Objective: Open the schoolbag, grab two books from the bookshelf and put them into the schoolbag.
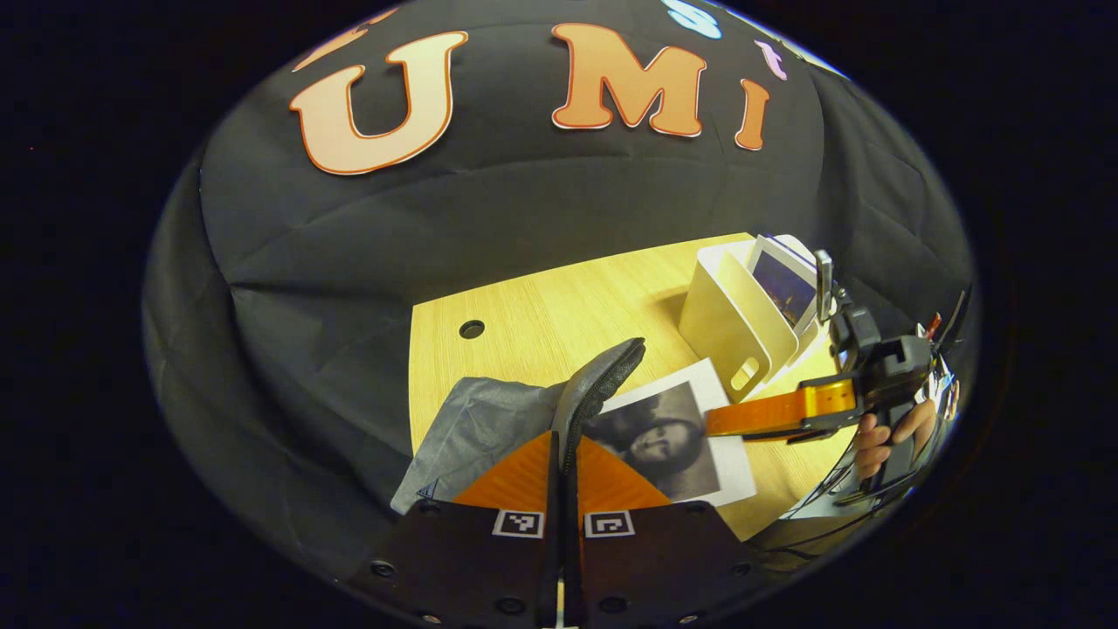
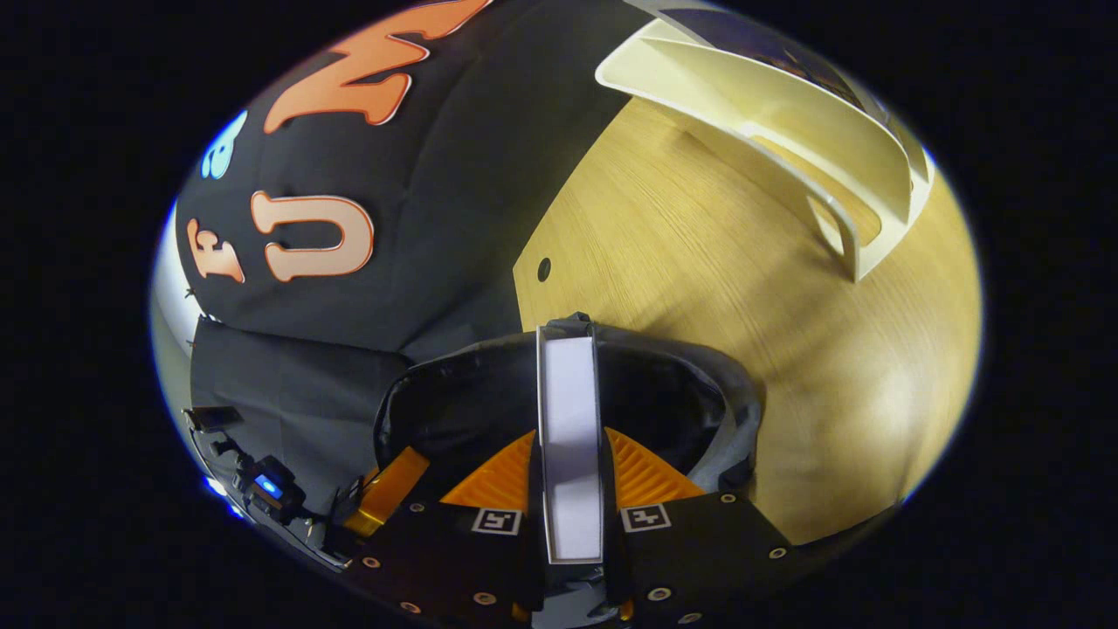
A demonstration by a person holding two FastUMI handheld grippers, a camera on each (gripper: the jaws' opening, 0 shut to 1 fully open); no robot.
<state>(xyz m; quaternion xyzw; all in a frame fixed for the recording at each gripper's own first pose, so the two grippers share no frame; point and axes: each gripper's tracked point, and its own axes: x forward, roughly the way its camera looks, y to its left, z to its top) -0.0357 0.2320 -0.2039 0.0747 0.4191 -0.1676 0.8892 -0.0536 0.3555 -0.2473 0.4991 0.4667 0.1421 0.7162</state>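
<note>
My left gripper (image 1: 566, 437) is shut on the dark mesh rim (image 1: 603, 376) of the grey schoolbag (image 1: 480, 428) and holds it up. In the right gripper view the bag's mouth (image 2: 672, 402) gapes wide, dark inside. My right gripper (image 2: 572, 432) is shut on a book (image 2: 572, 419), seen edge-on with white pages, its far end over the mouth. In the left gripper view this book (image 1: 677, 450) shows a black-and-white portrait cover, with the right gripper (image 1: 712, 422) and a hand (image 1: 878, 437) on its right. A dark-covered book (image 1: 782, 284) stands in the white bookshelf (image 1: 729, 323).
The wooden table (image 2: 699, 253) has a small round hole (image 1: 472, 329) near its far edge. The bookshelf (image 2: 786, 114) stands at the table's far right, beyond the bag. One of the left gripper's fingers (image 2: 384, 491) shows at the bag's left rim. Black cloth walls the back.
</note>
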